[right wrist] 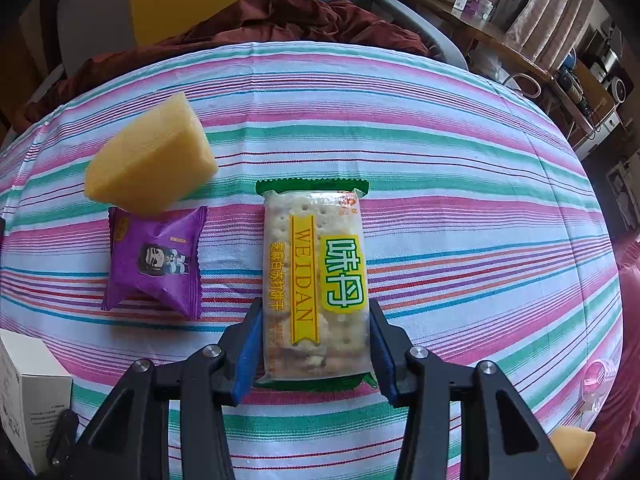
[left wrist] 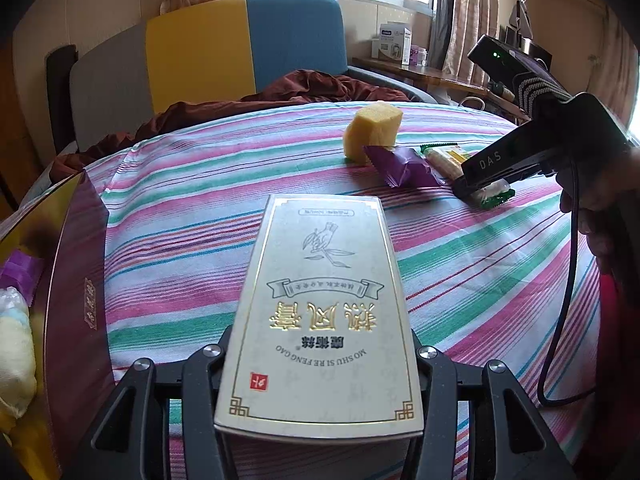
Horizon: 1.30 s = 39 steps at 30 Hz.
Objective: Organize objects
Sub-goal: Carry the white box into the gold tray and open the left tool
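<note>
My left gripper (left wrist: 320,364) is shut on a white box with gold Chinese lettering (left wrist: 320,312), held flat above the striped cloth. My right gripper (right wrist: 316,344) closes around the near end of a cracker packet marked WEIDAN (right wrist: 314,276) that lies on the cloth; it also shows in the left wrist view (left wrist: 484,188). A purple snack pouch (right wrist: 154,264) lies left of the packet, and a yellow sponge block (right wrist: 150,160) rests behind the pouch. Both show in the left wrist view, pouch (left wrist: 404,166) and sponge (left wrist: 372,130).
An open purple gift box with a gold lining (left wrist: 48,280) stands at the left and holds small wrapped items. The white box's corner (right wrist: 28,392) shows at the lower left in the right wrist view. A brown quilt (right wrist: 280,16) and a headboard (left wrist: 240,44) lie behind.
</note>
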Motion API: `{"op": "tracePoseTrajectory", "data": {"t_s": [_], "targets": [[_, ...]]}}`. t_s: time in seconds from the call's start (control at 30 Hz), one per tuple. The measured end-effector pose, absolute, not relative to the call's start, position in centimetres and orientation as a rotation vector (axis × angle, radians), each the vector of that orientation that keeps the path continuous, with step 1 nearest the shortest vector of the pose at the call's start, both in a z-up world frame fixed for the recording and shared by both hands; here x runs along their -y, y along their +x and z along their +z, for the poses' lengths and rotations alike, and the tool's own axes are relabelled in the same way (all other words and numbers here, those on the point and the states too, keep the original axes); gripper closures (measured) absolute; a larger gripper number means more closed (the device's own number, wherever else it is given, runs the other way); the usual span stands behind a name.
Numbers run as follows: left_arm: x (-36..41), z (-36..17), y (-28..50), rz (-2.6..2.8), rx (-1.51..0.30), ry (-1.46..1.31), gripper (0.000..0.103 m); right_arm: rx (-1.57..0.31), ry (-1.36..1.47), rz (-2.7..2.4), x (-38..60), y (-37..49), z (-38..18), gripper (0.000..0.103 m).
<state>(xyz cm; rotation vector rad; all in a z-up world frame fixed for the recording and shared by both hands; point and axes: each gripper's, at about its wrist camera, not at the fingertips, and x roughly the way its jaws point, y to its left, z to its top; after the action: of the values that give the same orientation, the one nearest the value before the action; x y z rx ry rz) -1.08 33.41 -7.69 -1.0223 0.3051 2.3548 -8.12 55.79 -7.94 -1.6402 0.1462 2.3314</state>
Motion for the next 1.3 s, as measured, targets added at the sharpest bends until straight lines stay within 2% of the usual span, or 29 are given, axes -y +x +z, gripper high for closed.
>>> {"op": "tracePoseTrajectory", "data": {"t_s": [0.3,0.6,0.83,1.17,1.3], "targets": [[-32.4,-6.5,-0.7,2.339,-0.289,-1.090,0.052,-0.092,-1.626,2.358,-55.6,-8.5,-7.9,0.056],[-27.7,0.1,0.2,2.413,-0.184,-1.037,0.051,-0.067,-1.617,2.372,-55.6,-8.7,-7.9,0.056],[-21.8,2.4,-0.3,2.552,-0.152,-1.019,0.051,-0.029,-1.606,2.378,-55.5,-8.7,-8.0,0.056],[-14.7,1.8,-1.1,2.685,-0.113,-1.067,0.051,0.014,-1.592,2.367,-53.9,-7.9,-7.7,0.056],[-10.9,0.1,-2.3,2.680,0.010,-1.186,0.051,0.024,-1.591,2.363,-53.6,-7.9,-7.7,0.056]]}}
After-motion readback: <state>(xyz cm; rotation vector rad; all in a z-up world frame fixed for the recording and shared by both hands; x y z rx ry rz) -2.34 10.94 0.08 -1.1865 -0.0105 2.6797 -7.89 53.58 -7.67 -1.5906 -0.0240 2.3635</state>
